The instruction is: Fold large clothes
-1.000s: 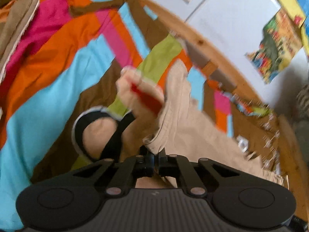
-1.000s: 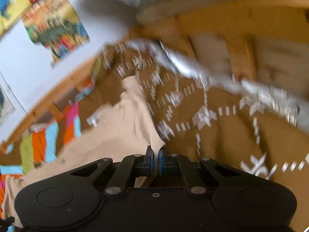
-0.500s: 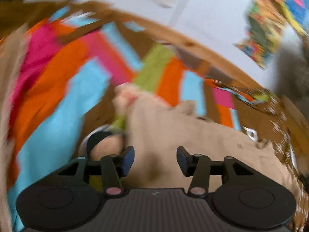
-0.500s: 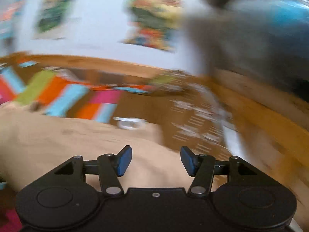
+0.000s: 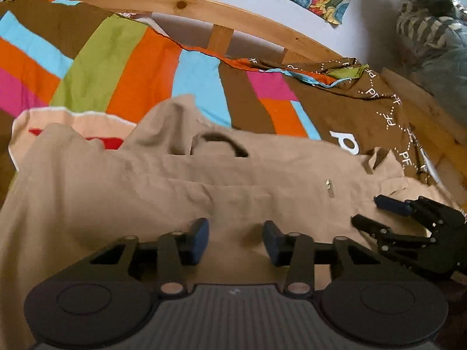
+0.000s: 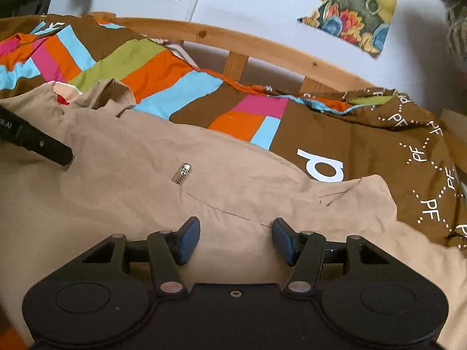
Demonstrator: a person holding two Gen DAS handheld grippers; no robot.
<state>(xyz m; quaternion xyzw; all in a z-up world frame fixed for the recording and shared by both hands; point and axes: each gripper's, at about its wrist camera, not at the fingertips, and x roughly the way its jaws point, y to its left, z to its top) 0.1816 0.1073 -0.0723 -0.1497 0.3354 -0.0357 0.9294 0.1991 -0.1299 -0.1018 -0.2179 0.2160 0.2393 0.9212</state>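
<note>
Tan garment [image 5: 181, 192]: spread flat on striped bedcover [image 5: 140, 67], likely laid out for folding. Left gripper [image 5: 235, 240], right gripper [image 6: 236, 240]: fingers apart, empty, low over near edge, apparently placed to grasp next.

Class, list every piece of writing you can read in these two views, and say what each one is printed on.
"PF", repeated along dotted white lines: brown bedcover.
Large white "P": same bedcover, half hidden by the beige garment.
Small woven tag on the garment: too small to read.
White letters on the left gripper's arm at the right view's left edge: cut off, unreadable.
</note>
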